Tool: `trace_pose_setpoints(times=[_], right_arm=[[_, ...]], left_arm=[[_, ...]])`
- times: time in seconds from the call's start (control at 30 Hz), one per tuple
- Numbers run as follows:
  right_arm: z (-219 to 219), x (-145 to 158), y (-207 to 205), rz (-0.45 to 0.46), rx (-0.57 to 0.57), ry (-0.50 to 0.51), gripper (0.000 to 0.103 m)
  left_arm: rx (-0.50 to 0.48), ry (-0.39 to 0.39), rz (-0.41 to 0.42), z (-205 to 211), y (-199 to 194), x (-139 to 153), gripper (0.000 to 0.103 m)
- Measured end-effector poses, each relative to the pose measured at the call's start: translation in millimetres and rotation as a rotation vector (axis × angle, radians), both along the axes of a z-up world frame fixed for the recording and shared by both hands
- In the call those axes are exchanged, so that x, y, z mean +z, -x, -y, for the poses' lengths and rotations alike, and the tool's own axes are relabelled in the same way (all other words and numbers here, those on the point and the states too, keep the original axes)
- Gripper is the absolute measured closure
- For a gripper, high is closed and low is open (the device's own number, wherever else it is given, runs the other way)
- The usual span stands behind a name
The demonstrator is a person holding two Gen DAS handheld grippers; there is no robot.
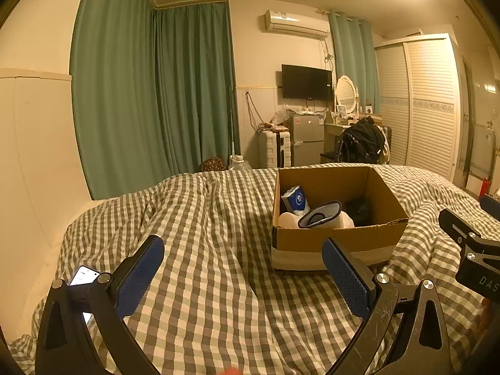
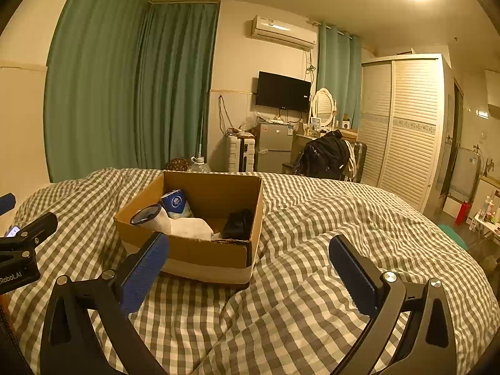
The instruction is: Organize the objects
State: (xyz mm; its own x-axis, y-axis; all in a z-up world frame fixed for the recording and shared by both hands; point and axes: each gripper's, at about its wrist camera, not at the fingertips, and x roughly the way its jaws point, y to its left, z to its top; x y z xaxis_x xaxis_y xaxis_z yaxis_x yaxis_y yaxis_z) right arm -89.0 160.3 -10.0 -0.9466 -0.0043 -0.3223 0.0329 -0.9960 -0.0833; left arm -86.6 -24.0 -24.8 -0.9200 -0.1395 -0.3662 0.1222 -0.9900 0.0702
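Observation:
An open cardboard box stands on the checked bed cover. Inside it lie a blue-and-white packet, a white slipper with a dark rim, a white item and a dark item. My left gripper is open and empty, low over the cover to the left of the box front. My right gripper is open and empty, just before the box's near right corner. Each gripper shows at the edge of the other's view.
A lit phone lies on the cover behind my left finger. The checked cover is rumpled in folds. Beyond the bed stand green curtains, a suitcase, a small fridge, a black bag and a slatted wardrobe.

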Motion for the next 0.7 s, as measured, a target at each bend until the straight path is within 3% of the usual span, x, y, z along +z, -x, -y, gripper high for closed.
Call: trace_pose_setpoints(times=[0.7], right_arm=[[1.0,-0.6,0.1,0.001,-0.001,-0.001,0.000]], left_arm=[[0.008,0.017,-0.004,0.1,0.7,-2.3,0.000]])
